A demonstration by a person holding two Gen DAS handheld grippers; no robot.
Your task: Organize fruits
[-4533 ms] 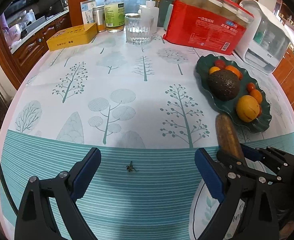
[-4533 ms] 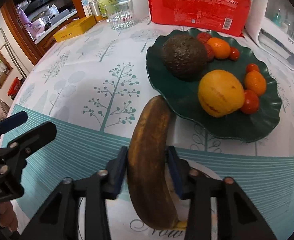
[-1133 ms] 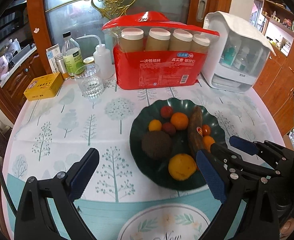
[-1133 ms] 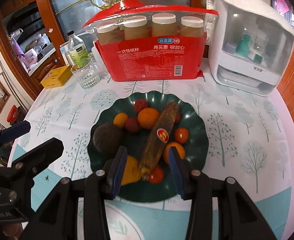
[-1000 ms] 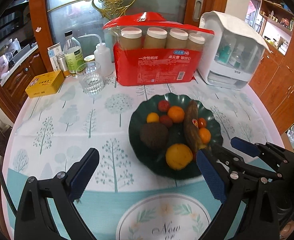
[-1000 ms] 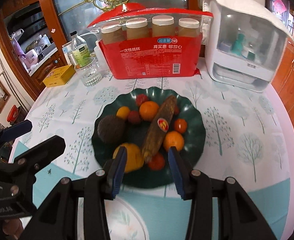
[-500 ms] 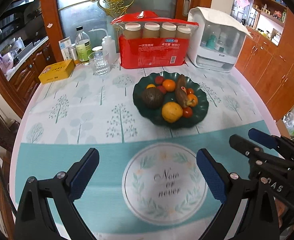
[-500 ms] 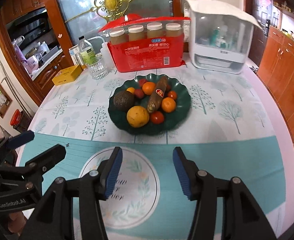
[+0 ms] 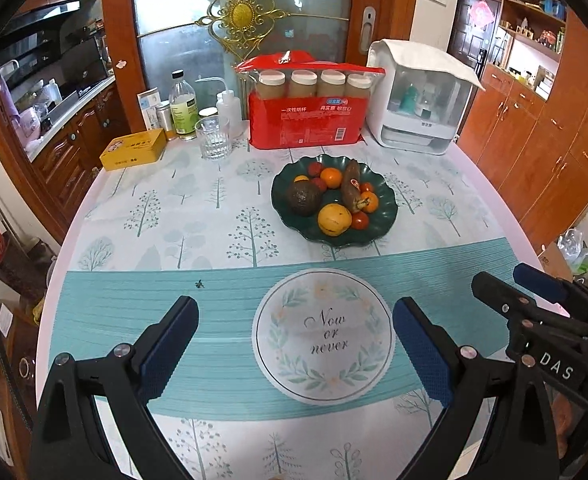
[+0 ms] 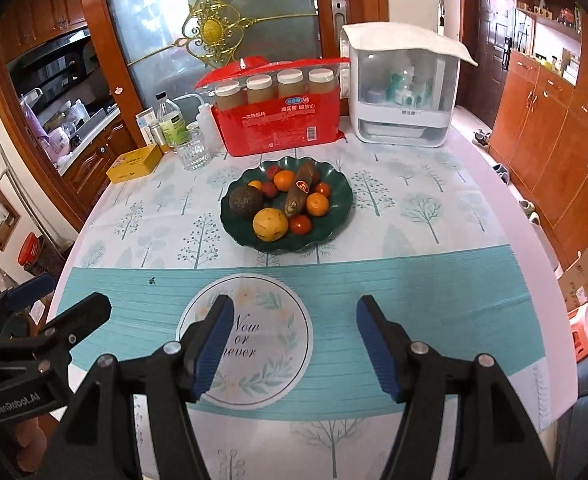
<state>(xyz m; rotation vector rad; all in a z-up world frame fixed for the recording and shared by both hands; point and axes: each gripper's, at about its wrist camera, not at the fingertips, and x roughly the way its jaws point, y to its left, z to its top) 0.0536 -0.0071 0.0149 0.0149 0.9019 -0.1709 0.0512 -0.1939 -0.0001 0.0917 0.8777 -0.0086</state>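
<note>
The brown banana [image 10: 300, 193] lay in the dark green plate [image 10: 336, 216] with wavy rim, its long axis running from the near middle toward the far edge, among an avocado [image 10: 245, 202], a yellow round fruit [image 10: 270, 224] and small tomatoes. The plate stood on a round table [image 10: 434, 216] under a glossy cloth printed with trees (wooden cabinets around the room). The left gripper [image 9: 294, 342] and the right gripper [image 10: 290, 346] hung above the near edge, well apart from the plate, both with jaws spread wide and holding nothing.
</note>
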